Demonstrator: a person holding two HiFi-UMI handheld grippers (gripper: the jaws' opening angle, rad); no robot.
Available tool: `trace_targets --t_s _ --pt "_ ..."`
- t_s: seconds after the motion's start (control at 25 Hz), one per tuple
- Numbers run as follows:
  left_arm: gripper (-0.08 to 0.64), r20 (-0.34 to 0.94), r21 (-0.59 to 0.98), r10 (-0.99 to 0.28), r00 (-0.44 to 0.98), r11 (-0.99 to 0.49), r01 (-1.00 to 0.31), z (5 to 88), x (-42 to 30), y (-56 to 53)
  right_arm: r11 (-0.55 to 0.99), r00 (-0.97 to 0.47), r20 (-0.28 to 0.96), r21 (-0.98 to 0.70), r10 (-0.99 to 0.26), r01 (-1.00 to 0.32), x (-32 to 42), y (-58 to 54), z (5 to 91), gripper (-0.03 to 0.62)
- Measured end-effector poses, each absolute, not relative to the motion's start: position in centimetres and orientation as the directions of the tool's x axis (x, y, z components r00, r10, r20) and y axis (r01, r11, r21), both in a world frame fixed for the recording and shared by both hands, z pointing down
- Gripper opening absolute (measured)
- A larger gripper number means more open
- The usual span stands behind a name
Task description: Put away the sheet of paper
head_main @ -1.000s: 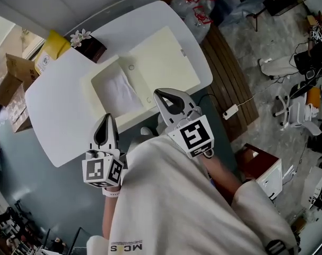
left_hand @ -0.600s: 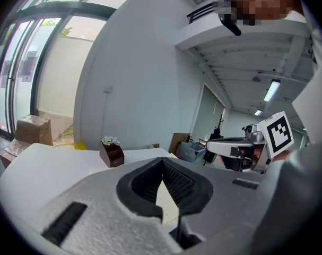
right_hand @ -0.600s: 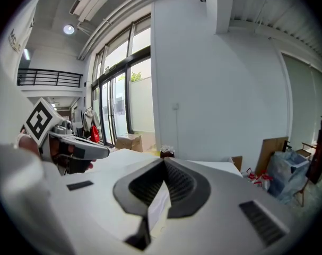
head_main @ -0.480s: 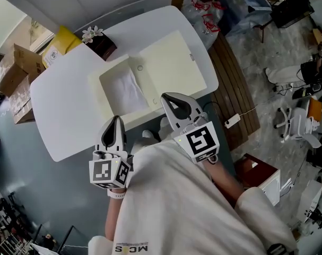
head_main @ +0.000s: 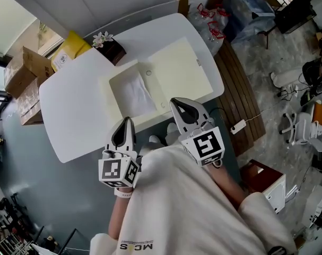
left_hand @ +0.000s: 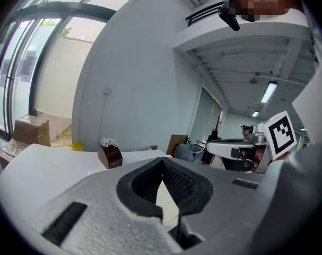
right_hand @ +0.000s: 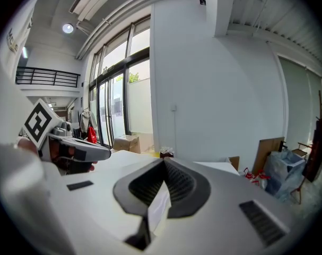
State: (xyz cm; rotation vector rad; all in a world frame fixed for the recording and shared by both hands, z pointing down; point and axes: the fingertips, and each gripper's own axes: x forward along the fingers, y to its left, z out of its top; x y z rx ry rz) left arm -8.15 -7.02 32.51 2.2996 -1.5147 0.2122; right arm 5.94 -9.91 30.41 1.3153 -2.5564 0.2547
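A white sheet of paper (head_main: pixel 133 95) lies inside the open cream box (head_main: pixel 111 84) on the white table (head_main: pixel 70 116). The box's lid (head_main: pixel 182 70) is folded out flat to the right. My left gripper (head_main: pixel 127 120) is shut and empty, its tips over the table's near edge, short of the box. My right gripper (head_main: pixel 174 101) is also shut and empty, its tips at the box's near right corner. In the left gripper view the jaws (left_hand: pixel 162 161) meet at the tips; in the right gripper view the jaws (right_hand: pixel 164 162) do the same.
A small brown box with white flowers (head_main: pixel 110 48) stands at the table's far edge, beside a yellow bag (head_main: pixel 70 51). Cardboard boxes (head_main: pixel 24 84) sit on the floor at the left. A wooden platform (head_main: pixel 240 97), bags and chairs are at the right.
The head view has shifted, so the table sits a little lower and further right in it. Both grippers stay shut and keep about the same place by the table's near edge.
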Motion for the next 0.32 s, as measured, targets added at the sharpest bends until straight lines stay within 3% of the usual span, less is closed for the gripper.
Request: trace_targets --t_s 0.32 --pt "0.025 0.321 0.231 -0.845 0.428 -0.368 -0.901 32.5 -8.36 -6.74 0.56 -0.54 0.312 -0.031 -0.782 -0.828 5.65 -9.11 30.6 0.014"
